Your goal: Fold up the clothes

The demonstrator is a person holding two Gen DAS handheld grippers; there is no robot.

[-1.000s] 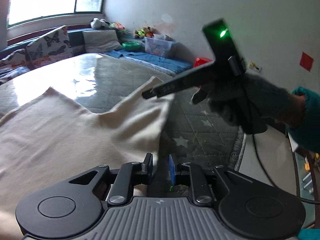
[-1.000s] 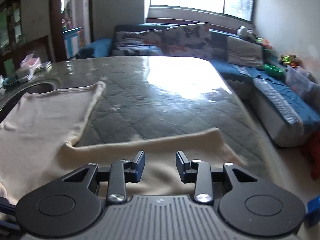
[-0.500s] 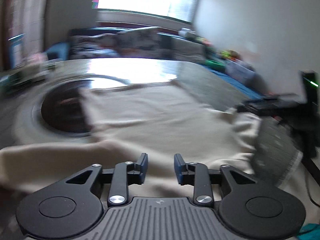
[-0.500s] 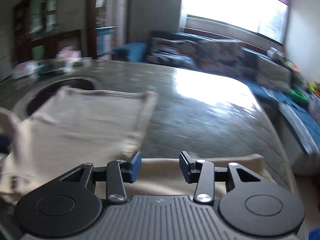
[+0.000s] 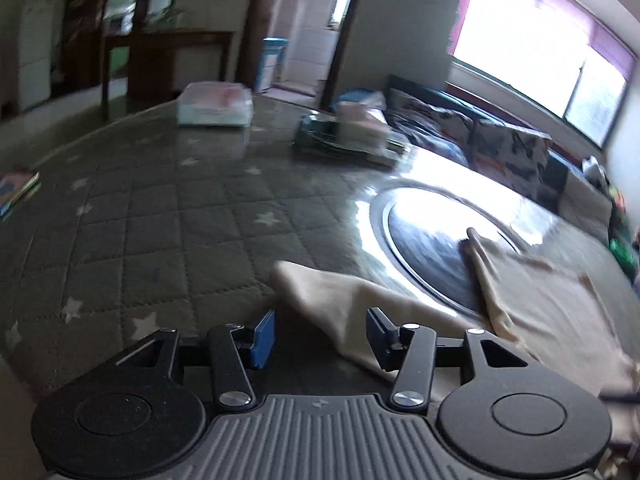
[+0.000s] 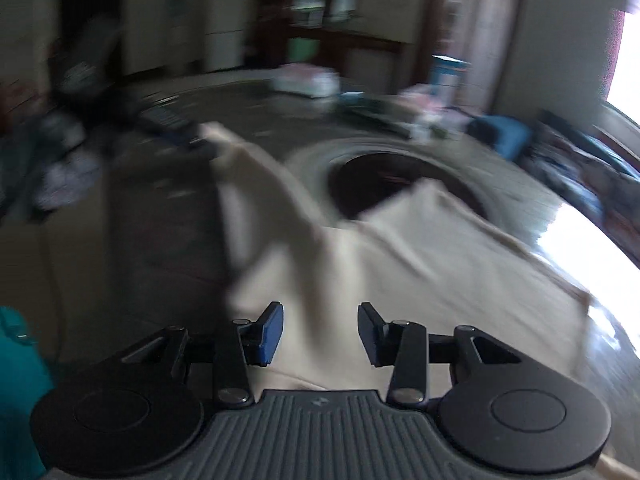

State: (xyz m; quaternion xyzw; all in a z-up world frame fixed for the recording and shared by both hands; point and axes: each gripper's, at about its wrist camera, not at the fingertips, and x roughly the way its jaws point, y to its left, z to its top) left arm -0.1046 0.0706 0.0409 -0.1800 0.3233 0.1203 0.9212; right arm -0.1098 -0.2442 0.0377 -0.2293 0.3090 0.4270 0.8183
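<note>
cream garment (image 5: pixel 532 304): soft matt cloth | table cover (image 5: pixel 168 216): quilted, glossy sheen

Daylight from the window (image 5: pixel 540 40) blows out and glares off the glossy worktop (image 5: pixel 420 168); the room is dim, the right wrist view heavily motion-blurred, edges fisheye-bent.

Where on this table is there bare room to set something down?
The quilted table cover lies bare left of the cream garment, between the book and the clear box. The right is crowded: the garment overlaps the round inset.

Cream garment (image 5: pixel 532 304) on grey star-quilted cover (image 5: pixel 168 216); tongs' pads (image 5: pixel 264 334) seemingly blue.
</note>
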